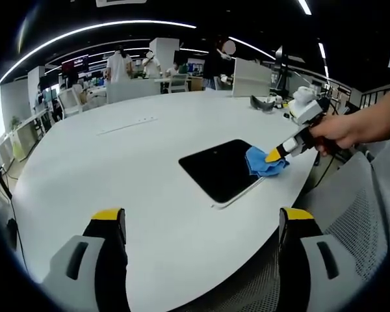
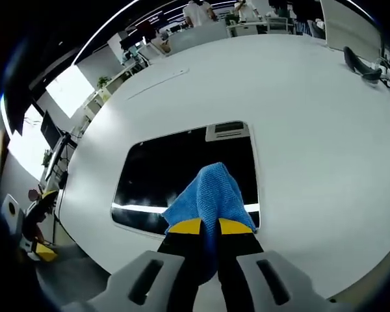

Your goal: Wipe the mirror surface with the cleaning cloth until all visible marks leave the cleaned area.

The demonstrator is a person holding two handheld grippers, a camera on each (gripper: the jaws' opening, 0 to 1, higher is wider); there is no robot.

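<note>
1. My right gripper (image 2: 203, 227) has its yellow-tipped fingers (image 2: 184, 226) pinched on the blue microfibre cleaning cloth (image 2: 209, 195), which bunches up ahead of them.
2. The cloth sits on the near edge of the dark rectangular mirror (image 2: 175, 169), which lies flat on the white oval worktop (image 2: 312, 130). In the left gripper view the cloth (image 1: 263, 162) covers the mirror's (image 1: 218, 168) corner nearest the person's hand (image 1: 341, 133).
3. The mirror's unwiped span stretches away from the right fingers, its long axis running across their line, so I judge the next strokes go forward and sideways.
4. My left gripper (image 1: 201, 224) hangs over bare worktop, fingers (image 1: 110, 218) spread wide and holding nothing, well apart from the mirror; the right is plainly nearer.
</note>
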